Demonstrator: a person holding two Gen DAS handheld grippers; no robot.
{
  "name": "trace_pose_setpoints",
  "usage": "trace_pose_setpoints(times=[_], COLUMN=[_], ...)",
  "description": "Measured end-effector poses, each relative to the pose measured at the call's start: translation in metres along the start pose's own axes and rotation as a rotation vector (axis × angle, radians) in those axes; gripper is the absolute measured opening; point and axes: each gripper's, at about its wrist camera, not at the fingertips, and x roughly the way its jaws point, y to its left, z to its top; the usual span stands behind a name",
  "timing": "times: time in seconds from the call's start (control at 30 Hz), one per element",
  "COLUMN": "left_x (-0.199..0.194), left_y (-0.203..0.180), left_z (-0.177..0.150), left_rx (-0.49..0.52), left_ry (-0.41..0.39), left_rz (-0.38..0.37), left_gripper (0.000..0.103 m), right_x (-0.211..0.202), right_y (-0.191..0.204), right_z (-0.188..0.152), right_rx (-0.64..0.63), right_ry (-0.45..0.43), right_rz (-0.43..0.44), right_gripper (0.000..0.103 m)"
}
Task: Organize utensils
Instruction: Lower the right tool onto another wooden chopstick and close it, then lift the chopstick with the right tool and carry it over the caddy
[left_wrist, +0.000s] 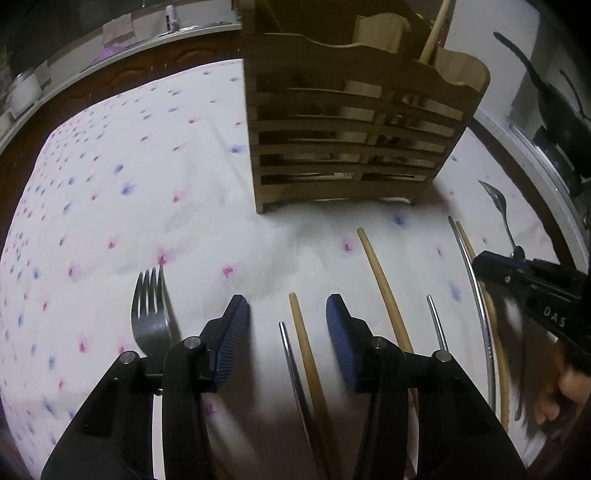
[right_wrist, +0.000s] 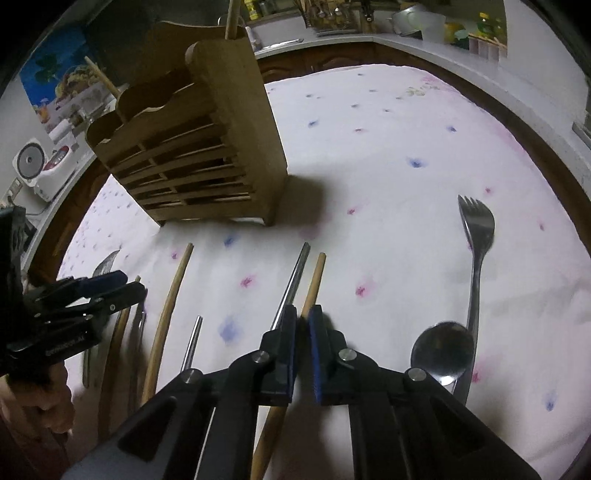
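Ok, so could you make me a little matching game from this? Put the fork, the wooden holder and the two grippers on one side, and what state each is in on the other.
Things:
1. fork
2. wooden holder
3. left gripper
4. right gripper

States:
A. jaws closed on a wooden chopstick
B. lying flat on the flowered cloth
C. jaws standing apart
D. standing upright with a wooden stick poking out of the top

Pairs: 1-B, 2-D, 3-C, 4-A
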Motion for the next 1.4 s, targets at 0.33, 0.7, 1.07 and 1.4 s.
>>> trace_pose_setpoints(times=[0.33,0.7,1.07,1.4], left_x=[0.002,-0.031,-0.120,-0.191], left_y=[-0.008,-0.001,0.007,0.014], left_z=[0.001,0.000,-0.005,-0.021], left_rx=[0.056,0.000,-0.043,-0.072], left_ry=[-0.007,-0.090,-0.264,-0.410], left_rz=[0.006,-0.060,-0.112,-0.124], left_gripper=[0.010,0.005,0.004,0.004], right_x=[0.015,-0.001,-0.074,-0.131], right_y=[0.002,0.001,0.009,0.023], right_z=[0.022,0.020,0.019,0.013], right_rx=[-0.016,-0.008,-0.005,-0.021], right_ry=[0.012,-0.046,-0.188,-0.314], right_rz=[-0.031,0.016,0.127,0.196], right_gripper=[0.009,0.006,0.005,0.005])
